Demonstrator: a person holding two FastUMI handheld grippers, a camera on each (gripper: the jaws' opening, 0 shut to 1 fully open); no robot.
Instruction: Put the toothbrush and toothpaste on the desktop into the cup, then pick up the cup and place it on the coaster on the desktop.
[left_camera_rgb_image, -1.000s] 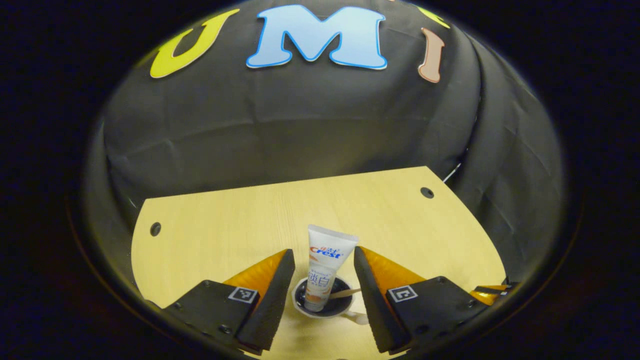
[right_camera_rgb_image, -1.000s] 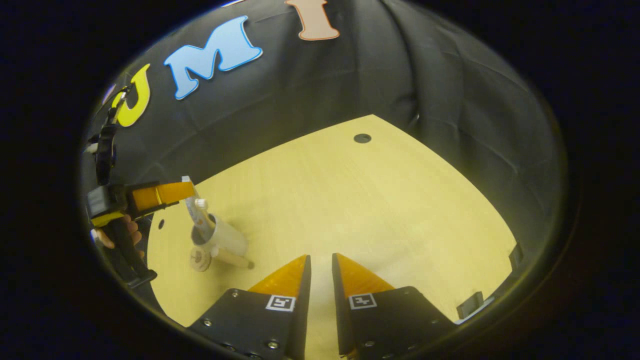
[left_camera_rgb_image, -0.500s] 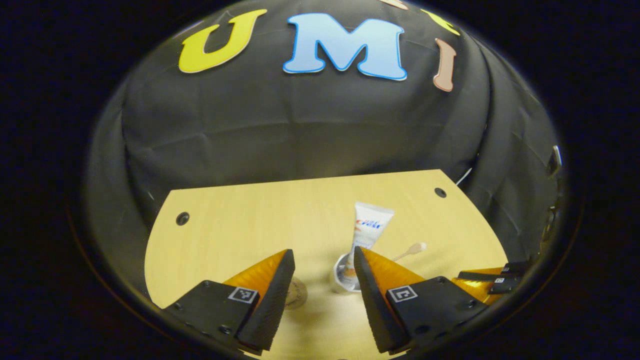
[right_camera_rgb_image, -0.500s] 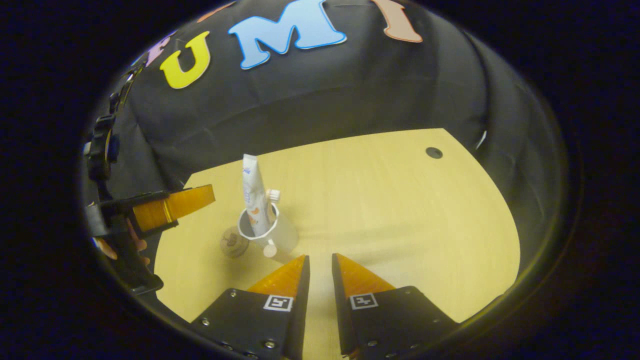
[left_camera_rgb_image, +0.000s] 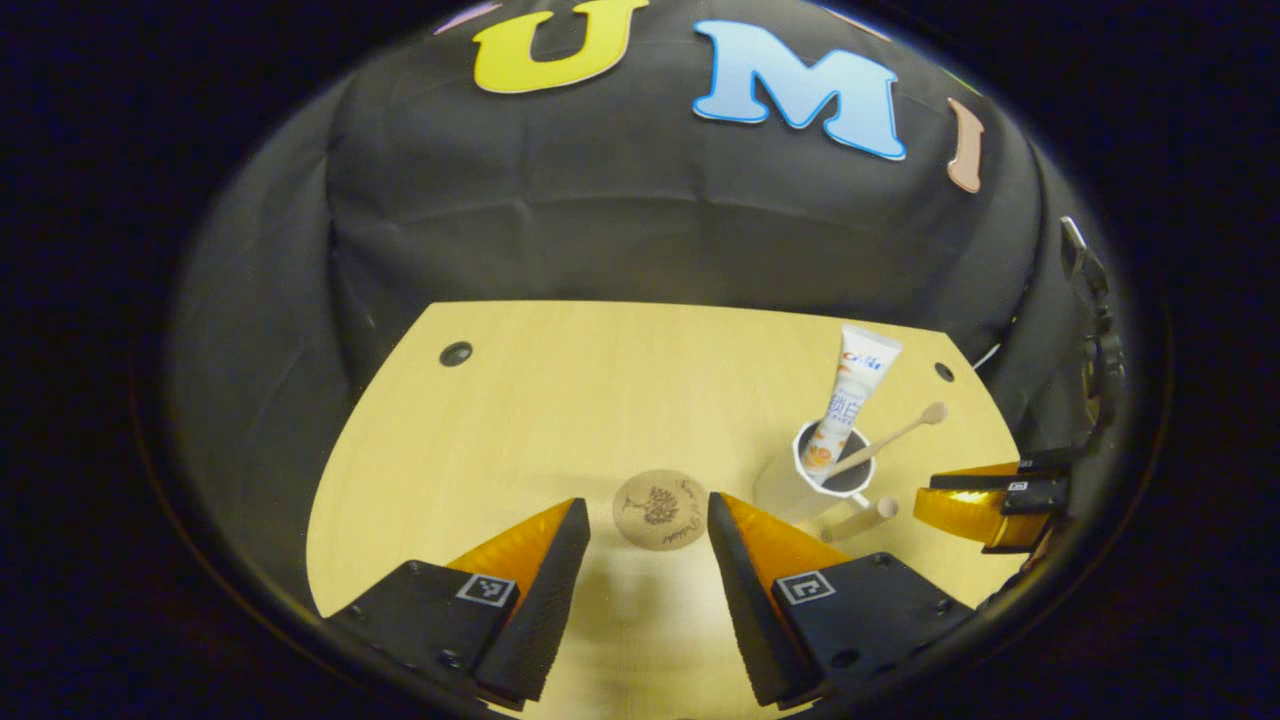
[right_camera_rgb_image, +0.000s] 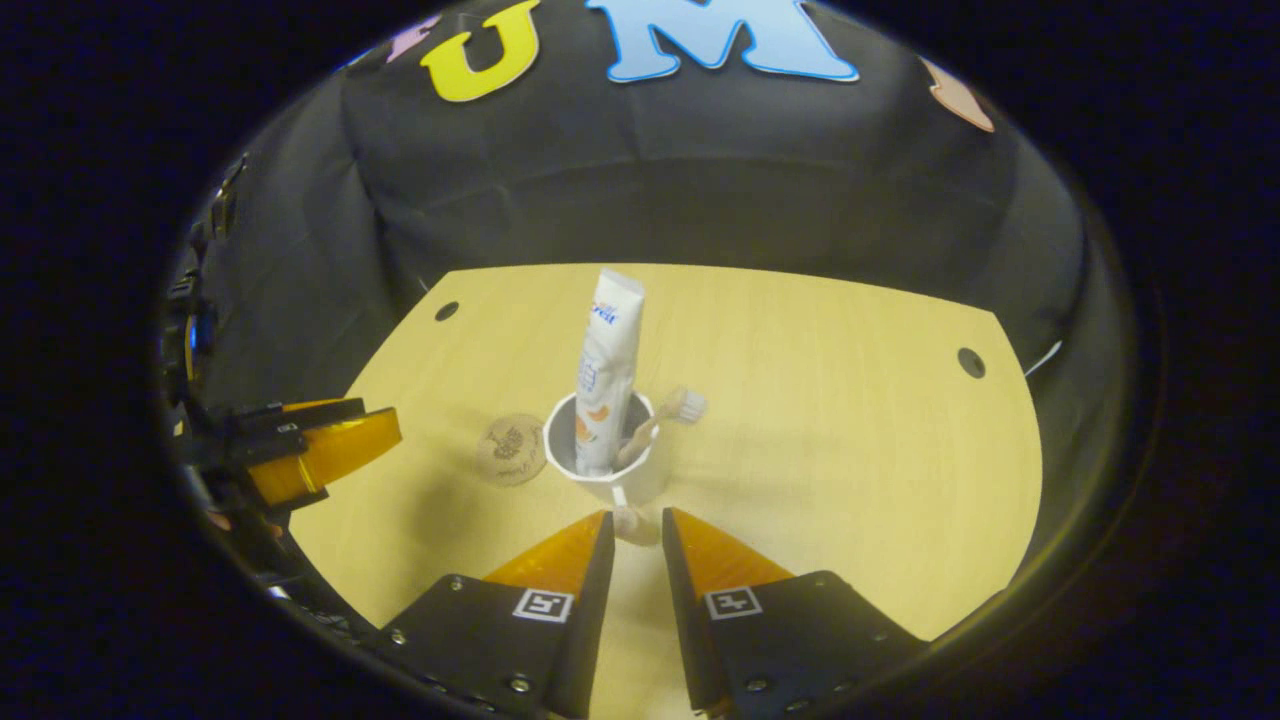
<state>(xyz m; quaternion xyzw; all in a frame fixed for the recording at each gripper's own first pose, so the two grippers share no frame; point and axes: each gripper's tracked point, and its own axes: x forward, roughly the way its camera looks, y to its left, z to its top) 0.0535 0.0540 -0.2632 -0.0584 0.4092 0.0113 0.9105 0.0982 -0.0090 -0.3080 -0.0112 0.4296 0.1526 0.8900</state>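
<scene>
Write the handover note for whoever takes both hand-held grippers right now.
Left hand-held gripper: open, holding nothing, above the coaster.
Right hand-held gripper: fingers narrowly apart, holding nothing, lined up on the cup's handle.
Cup stands on the desktop beside the coaster, not on it.
Done: toothpaste and toothbrush are in the cup.
Left: grasp the cup and set it on the coaster.

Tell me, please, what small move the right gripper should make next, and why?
Probably ease forward and close on the handle of the cup. The toothpaste and toothbrush already stand inside, the right gripper has its jaws narrowly apart at the handle, and the coaster lies bare alongside.
</scene>
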